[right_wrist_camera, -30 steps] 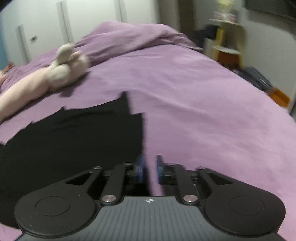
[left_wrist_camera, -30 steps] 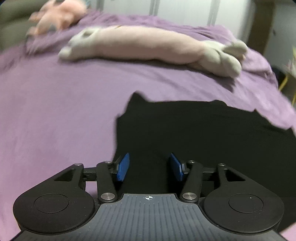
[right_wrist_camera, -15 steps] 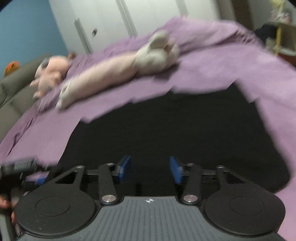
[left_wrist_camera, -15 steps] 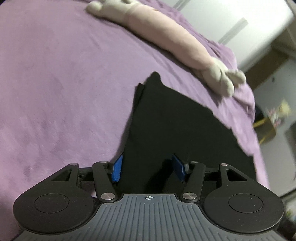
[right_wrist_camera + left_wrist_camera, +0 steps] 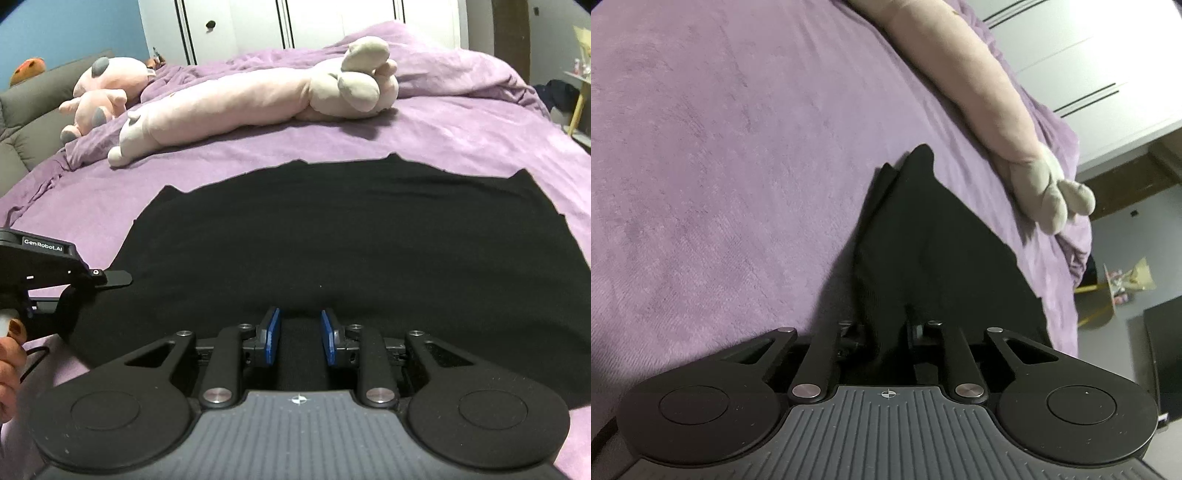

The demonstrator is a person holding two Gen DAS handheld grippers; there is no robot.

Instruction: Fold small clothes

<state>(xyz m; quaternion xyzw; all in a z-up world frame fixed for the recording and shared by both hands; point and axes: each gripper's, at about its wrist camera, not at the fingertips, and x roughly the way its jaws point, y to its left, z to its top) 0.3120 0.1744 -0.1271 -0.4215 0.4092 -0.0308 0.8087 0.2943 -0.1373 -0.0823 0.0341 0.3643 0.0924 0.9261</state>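
Left gripper: your left gripper (image 5: pixel 888 332) is closed on a bunched fold at the near edge of the black knit garment (image 5: pixel 934 251); black cloth fills the gap between the fingers and hides their pads
Right gripper: your right gripper (image 5: pixel 300 338) holds nothing; its blue pads (image 5: pixel 272 336) stand apart over the garment's near edge
Garment: the black cloth (image 5: pixel 332 240) lies spread flat on the bed in front of you; in the left wrist view its gripped edge is lifted and creased
Containers: you have none in view
Surface: a purple plush bed cover (image 5: pixel 720 166), with a long pale-pink stuffed animal (image 5: pixel 240 99) lying beyond the garment and a smaller pink plush toy (image 5: pixel 103 92) near the grey headboard (image 5: pixel 22 122)
Room: white wardrobe doors (image 5: pixel 314 22) behind the bed, a blue wall (image 5: pixel 74 33) to their left
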